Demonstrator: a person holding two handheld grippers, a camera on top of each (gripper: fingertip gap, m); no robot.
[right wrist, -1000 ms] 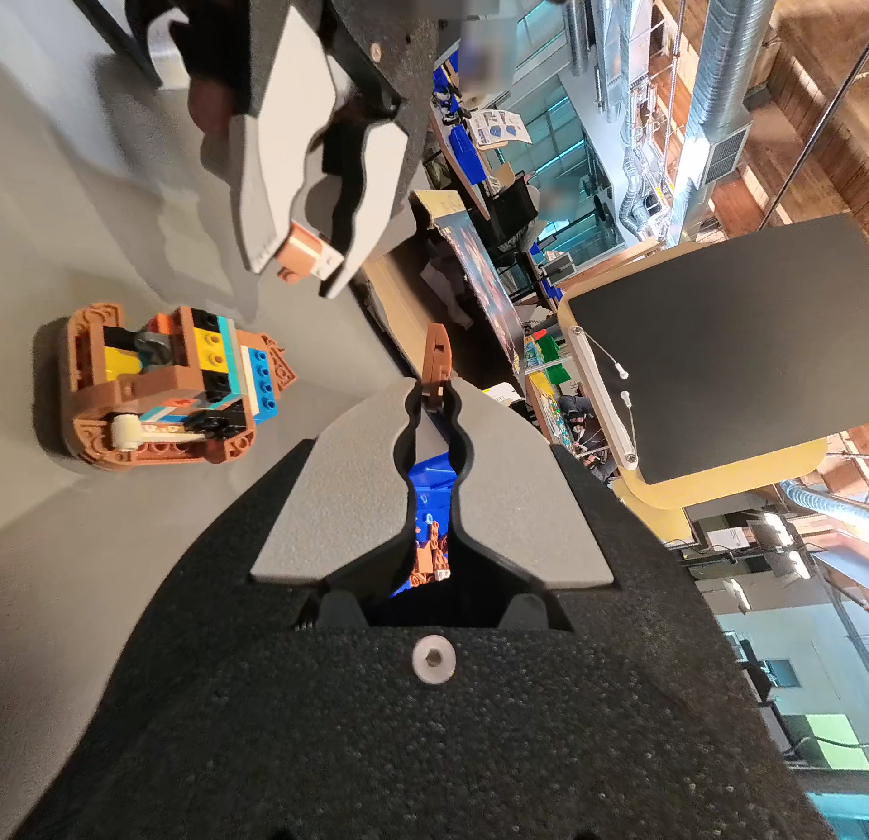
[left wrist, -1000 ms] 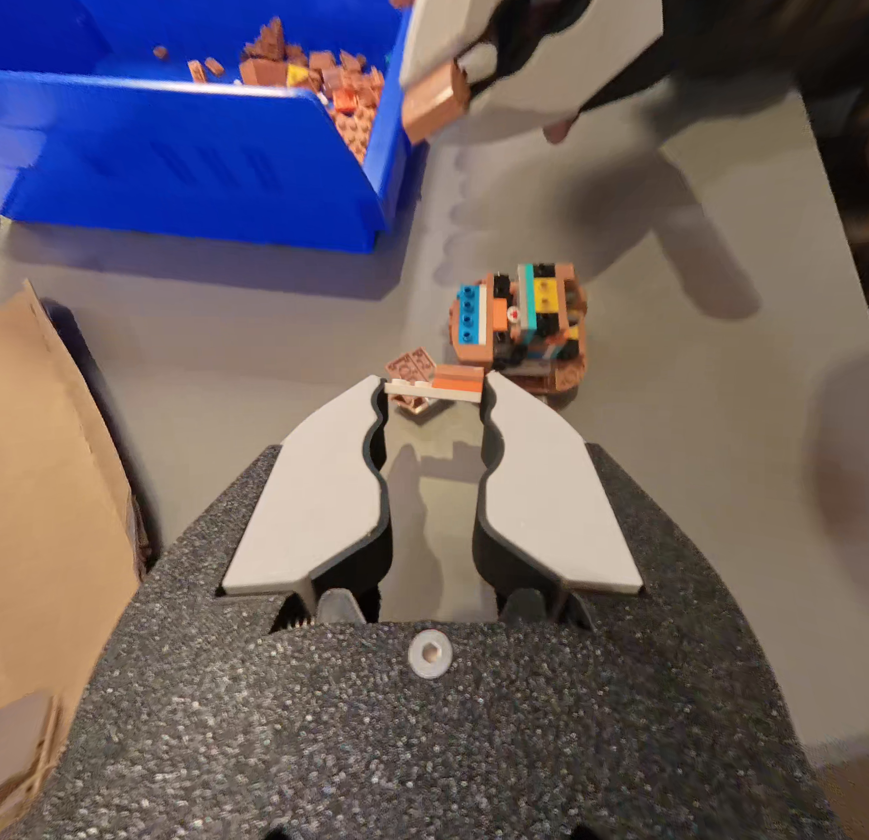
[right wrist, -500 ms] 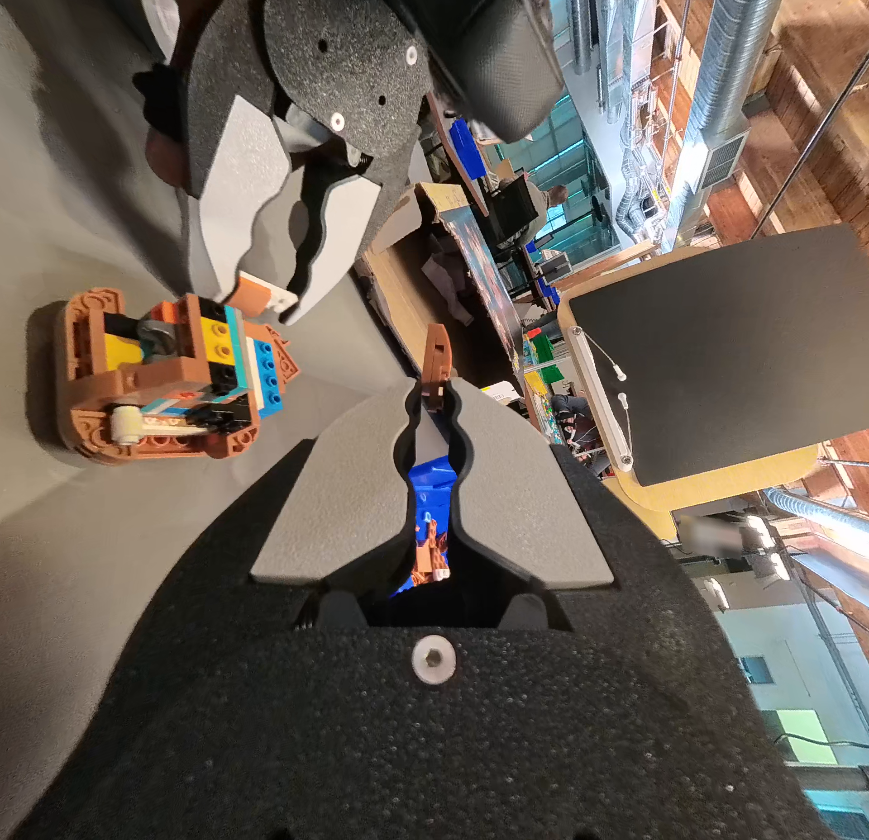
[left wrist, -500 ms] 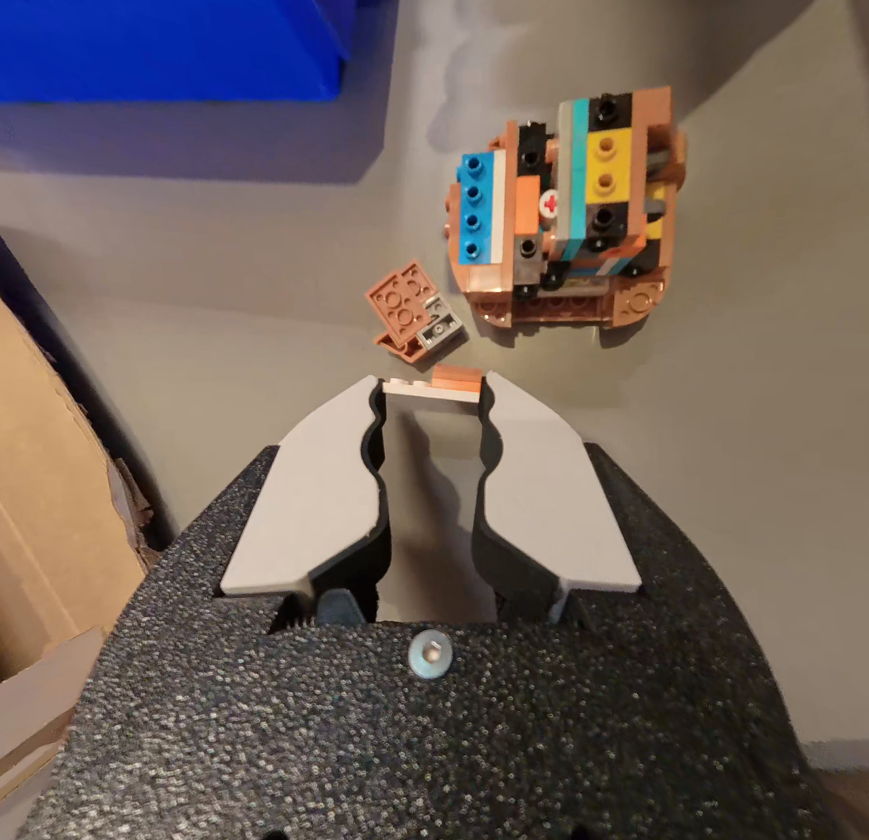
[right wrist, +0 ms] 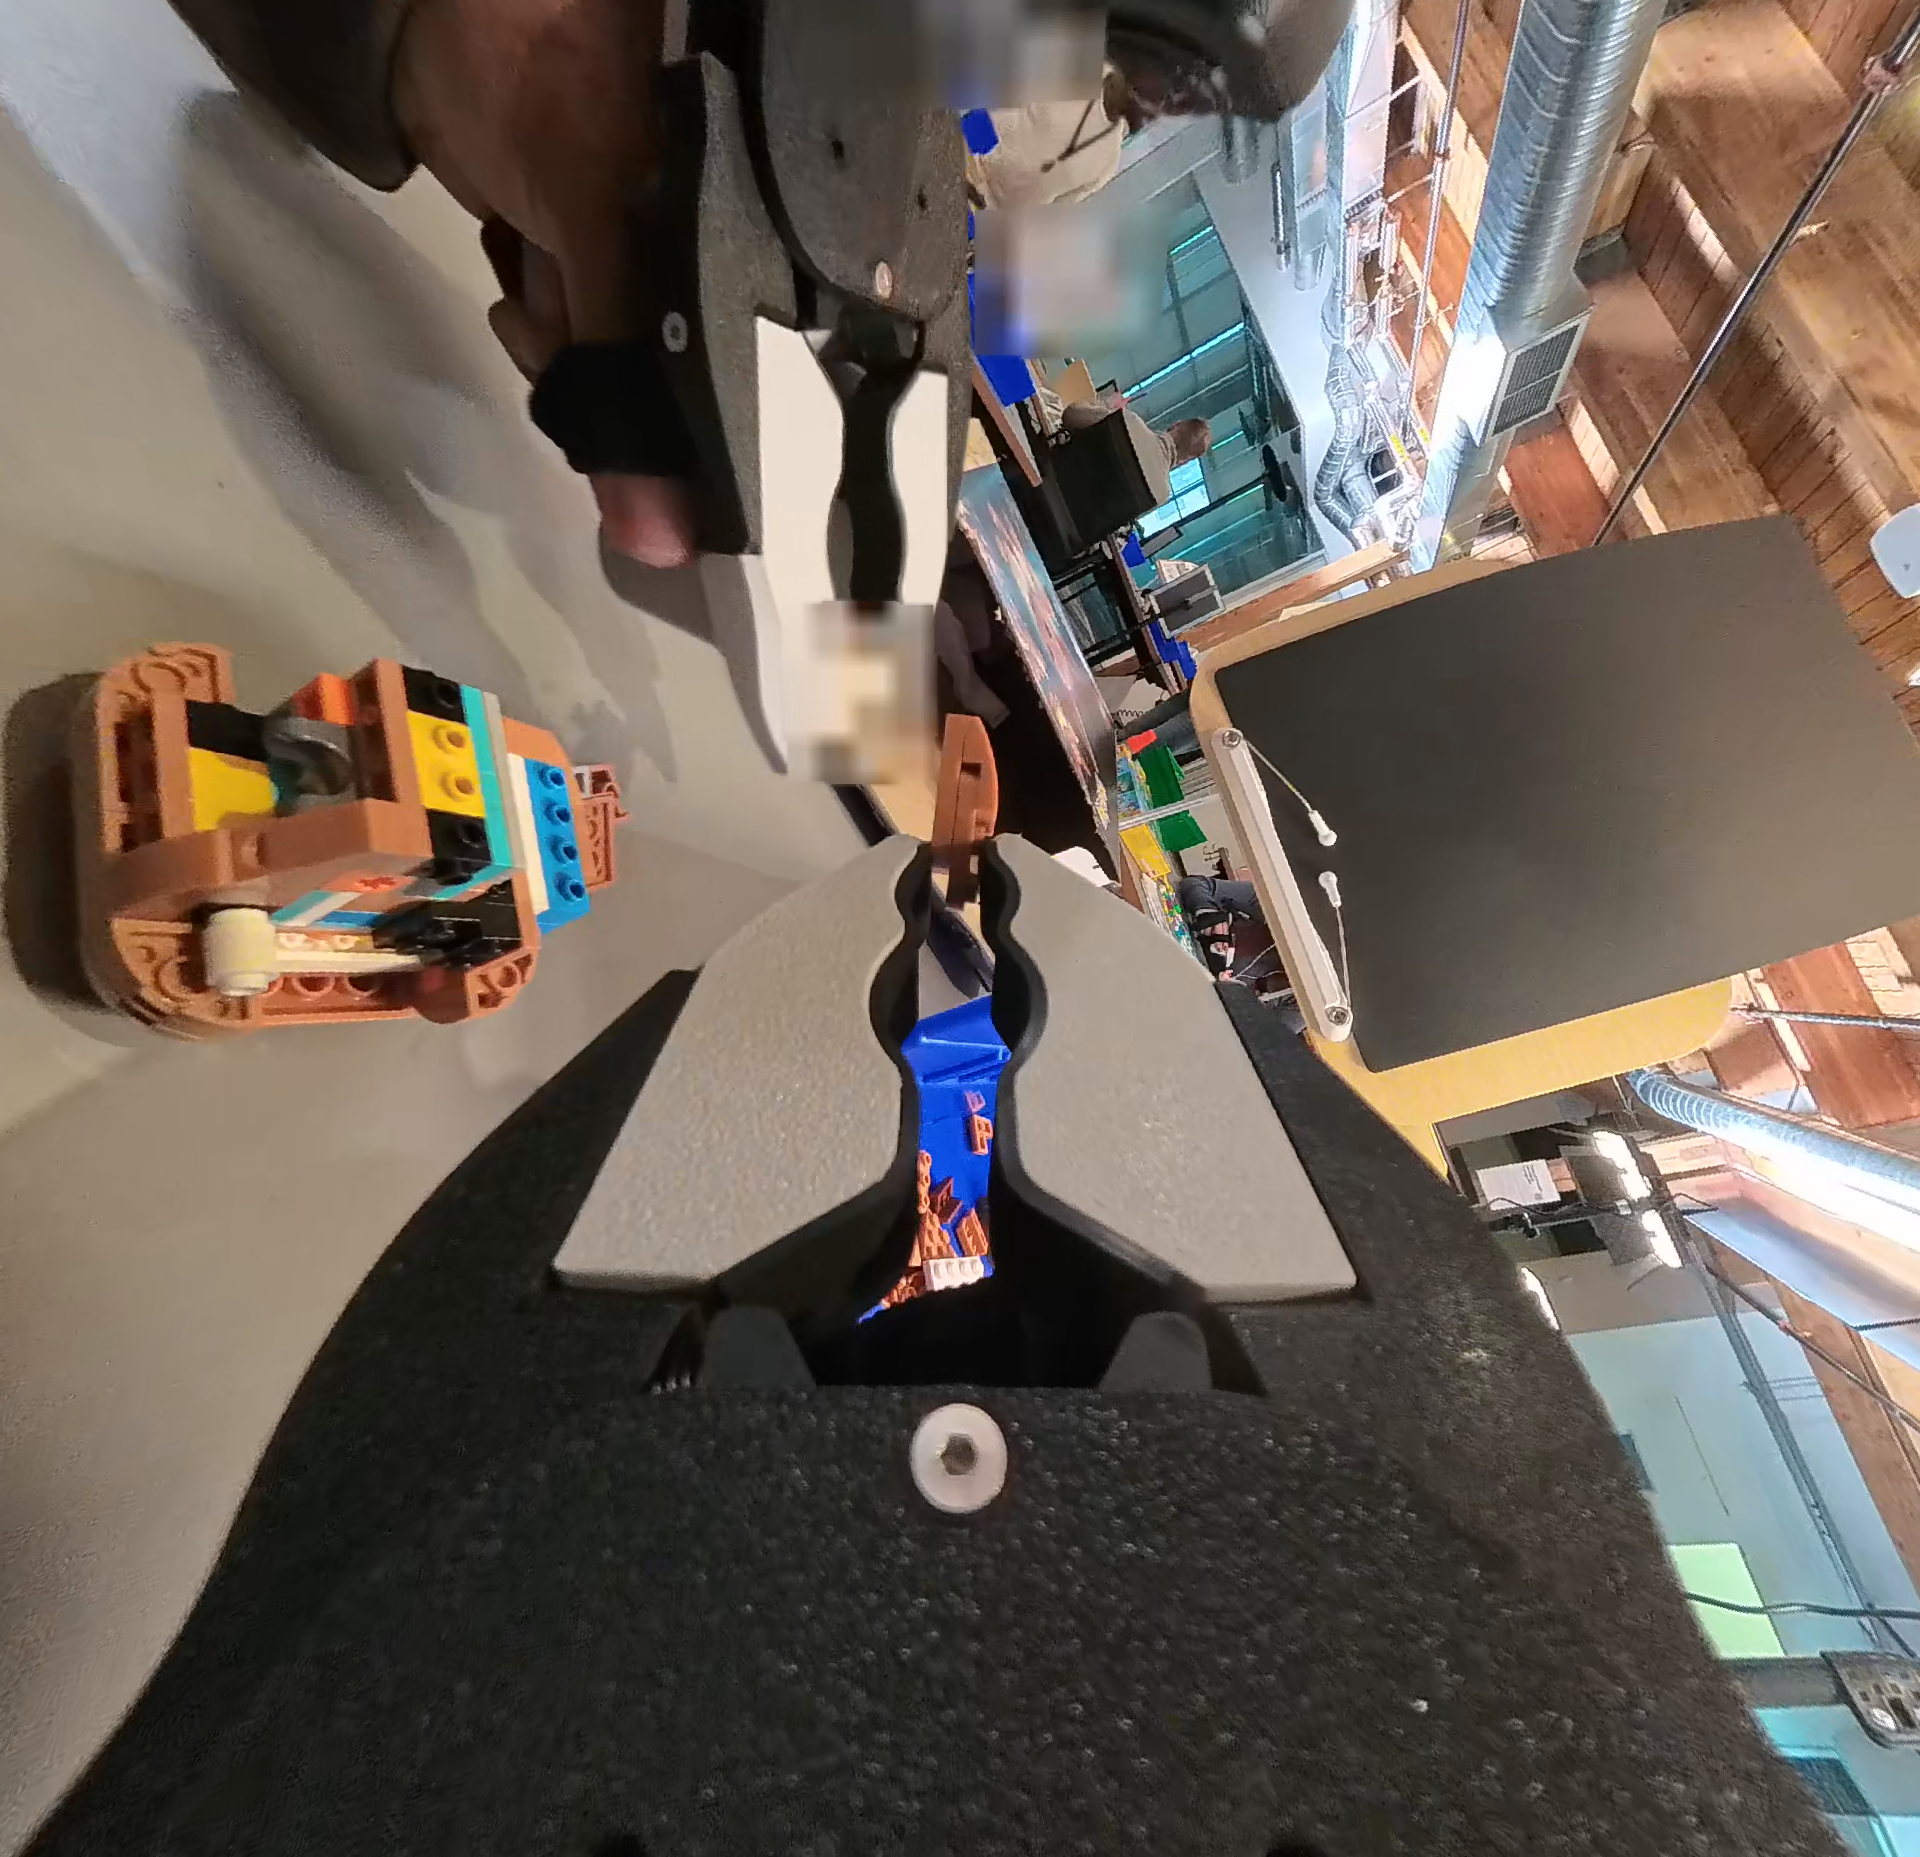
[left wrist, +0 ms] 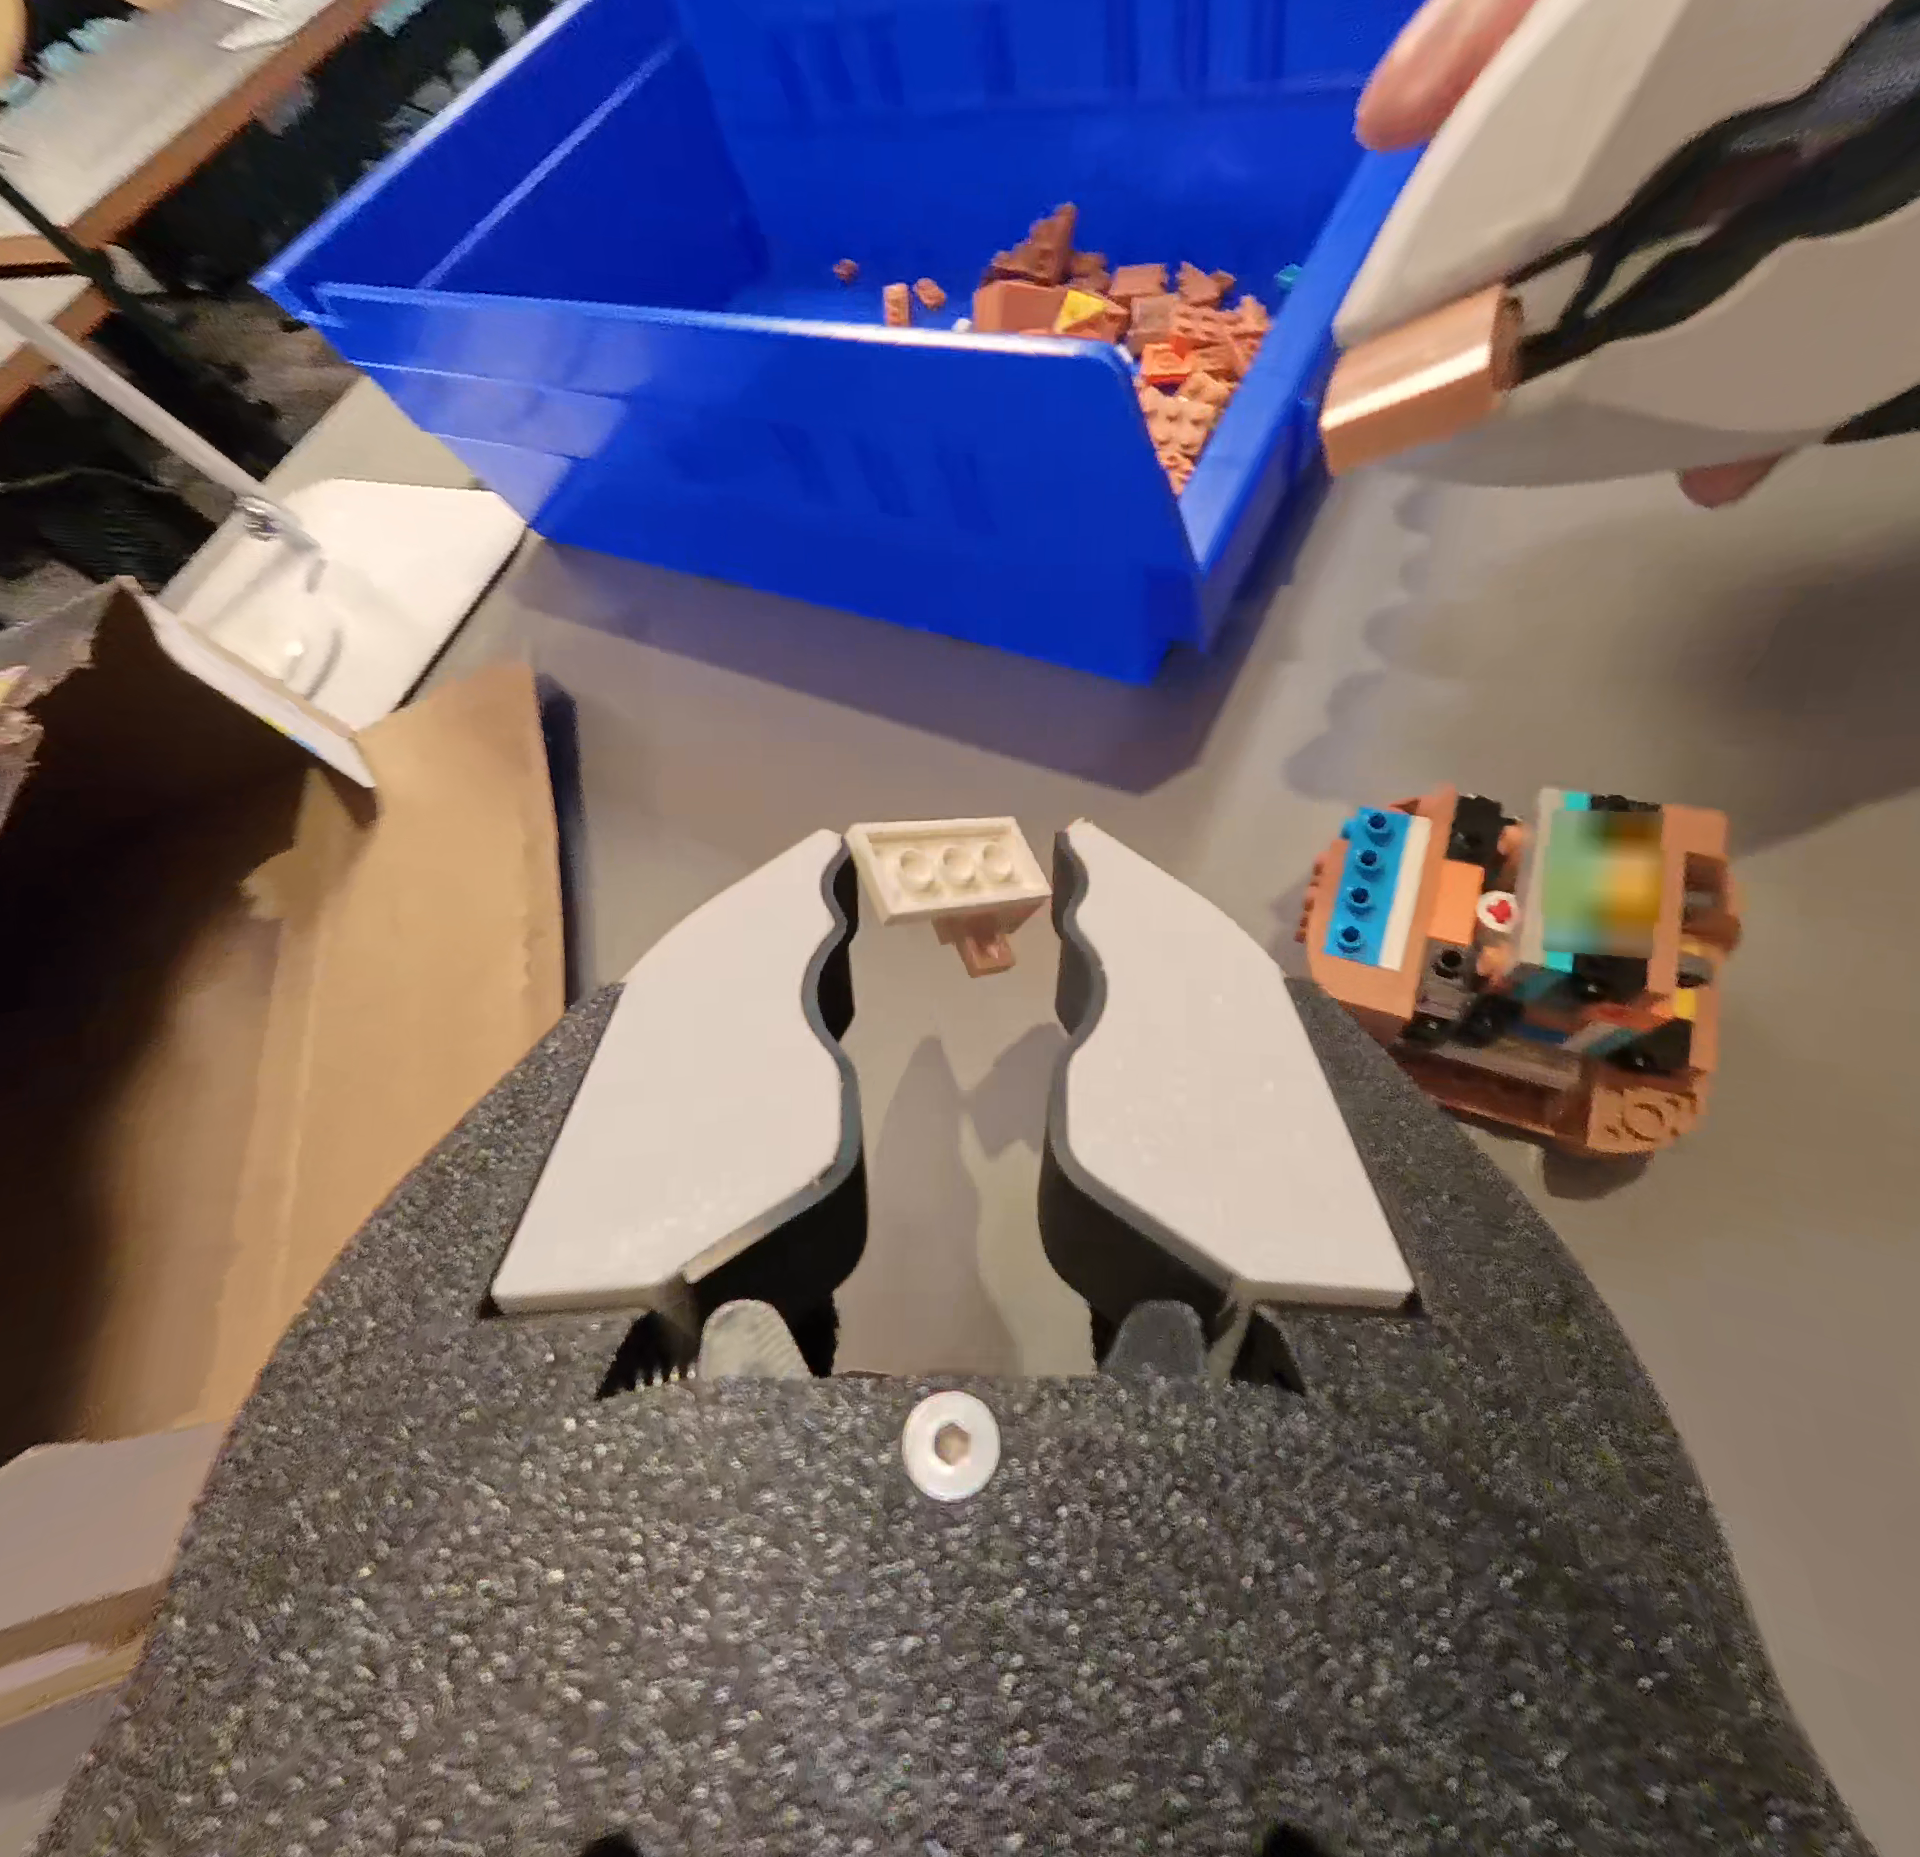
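My left gripper (left wrist: 951,872) is shut on a small white plate with a brown piece under it (left wrist: 948,877), held above the grey table. A many-coloured brick model (left wrist: 1512,966) sits on the table to its right; it also shows in the right wrist view (right wrist: 322,841). My right gripper (right wrist: 958,851) is shut on a brown brick piece (right wrist: 964,779), held up over the blue bin. It shows in the left wrist view at the upper right (left wrist: 1507,347), with the brown piece (left wrist: 1413,379) sticking out. The left gripper (right wrist: 873,602) hangs ahead in the right wrist view.
A blue bin (left wrist: 831,425) with several brown bricks (left wrist: 1164,332) stands at the back of the grey table (left wrist: 1558,1392). An open cardboard box (left wrist: 260,976) lies at the left. A black-topped stool or table (right wrist: 1558,799) and workshop shelves show behind. The grippers' ends are close to 8 cm from one another.
My left gripper has lifted and tilted back up from looking down at the model, so the white plate's underside faces the camera. The right gripper has barely moved.
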